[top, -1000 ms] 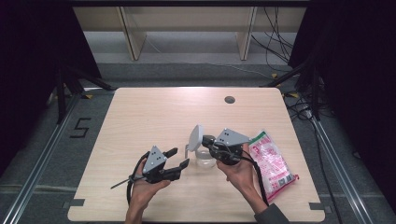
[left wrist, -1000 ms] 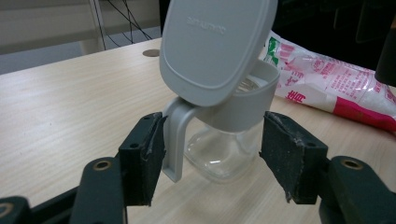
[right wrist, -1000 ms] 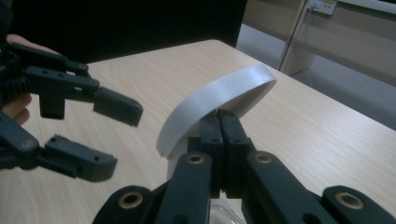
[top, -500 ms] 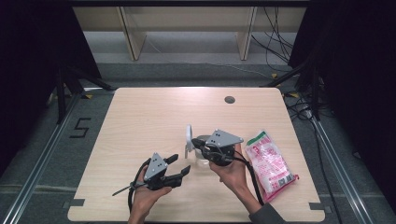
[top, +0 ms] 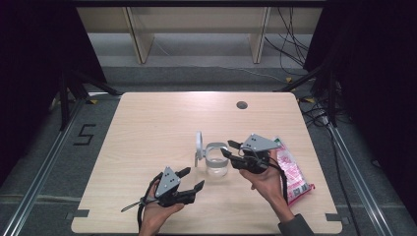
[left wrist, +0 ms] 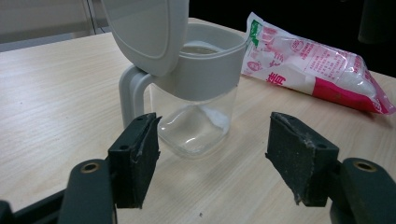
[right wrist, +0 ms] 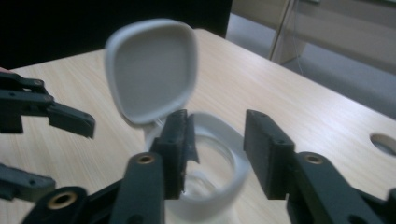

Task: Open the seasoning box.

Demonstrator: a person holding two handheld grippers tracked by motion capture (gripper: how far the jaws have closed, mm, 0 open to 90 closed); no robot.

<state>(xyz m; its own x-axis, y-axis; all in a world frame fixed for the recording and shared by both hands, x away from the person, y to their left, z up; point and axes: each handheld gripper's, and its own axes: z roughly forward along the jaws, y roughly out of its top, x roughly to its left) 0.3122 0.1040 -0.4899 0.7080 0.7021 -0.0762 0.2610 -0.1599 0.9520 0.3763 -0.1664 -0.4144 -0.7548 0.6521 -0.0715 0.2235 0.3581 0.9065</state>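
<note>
- Pink-and-white plastic food bag [top: 291, 169] flat on light wooden table [top: 147, 132], right of jar.
- Clear glass jar with grey collar [top: 216, 160] mid-table, grey hinged lid [top: 198, 143] upright, seemingly only white residue inside.
- Left gripper [top: 191, 179] apart, empty, near jar.
- Right gripper [top: 229, 148] just opening, empty, at rim.

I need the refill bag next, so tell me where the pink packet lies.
In the high view the pink packet lies flat near the table's right edge, just right of the right hand-held gripper and the open jar.
</note>
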